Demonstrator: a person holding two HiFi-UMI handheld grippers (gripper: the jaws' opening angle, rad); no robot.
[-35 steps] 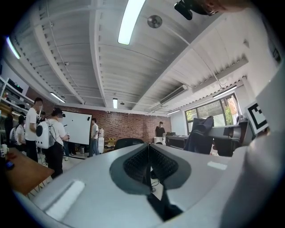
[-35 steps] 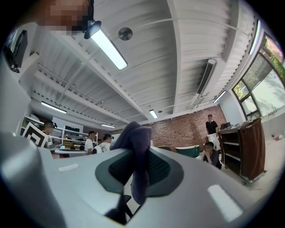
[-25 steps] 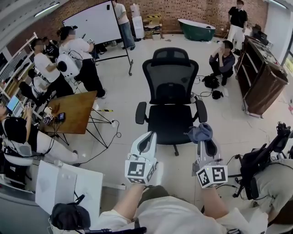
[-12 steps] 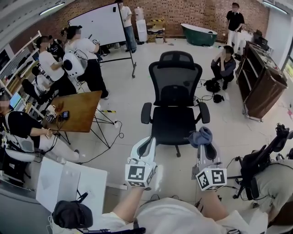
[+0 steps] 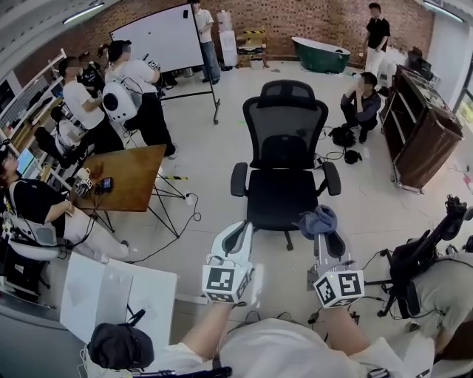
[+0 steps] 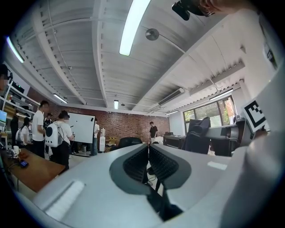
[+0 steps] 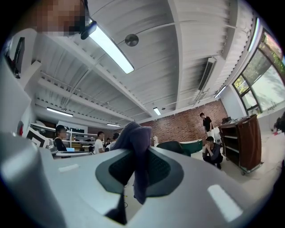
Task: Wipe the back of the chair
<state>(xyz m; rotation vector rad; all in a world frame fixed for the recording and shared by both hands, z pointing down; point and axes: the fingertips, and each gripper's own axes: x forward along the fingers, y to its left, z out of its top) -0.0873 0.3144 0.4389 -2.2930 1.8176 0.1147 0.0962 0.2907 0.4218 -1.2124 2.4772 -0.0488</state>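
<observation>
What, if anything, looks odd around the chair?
Nothing stands out. The chair stands upright, the cloth hangs bunched, clamped in the right gripper, and the left gripper is shut and empty.

No legible txt/nos. (whiteboard (image 5: 159, 37) too far to tell).

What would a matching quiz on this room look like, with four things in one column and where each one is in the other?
Things:
1. black mesh office chair
2. crumpled blue-grey cloth
3. brown wooden table
4. dark green bathtub

Places:
A. by the far brick wall
B. pinched in the right tongs
C. left of the chair
D. middle of the floor, nobody sitting in it

Pairs: 1-D, 2-B, 3-C, 4-A
</observation>
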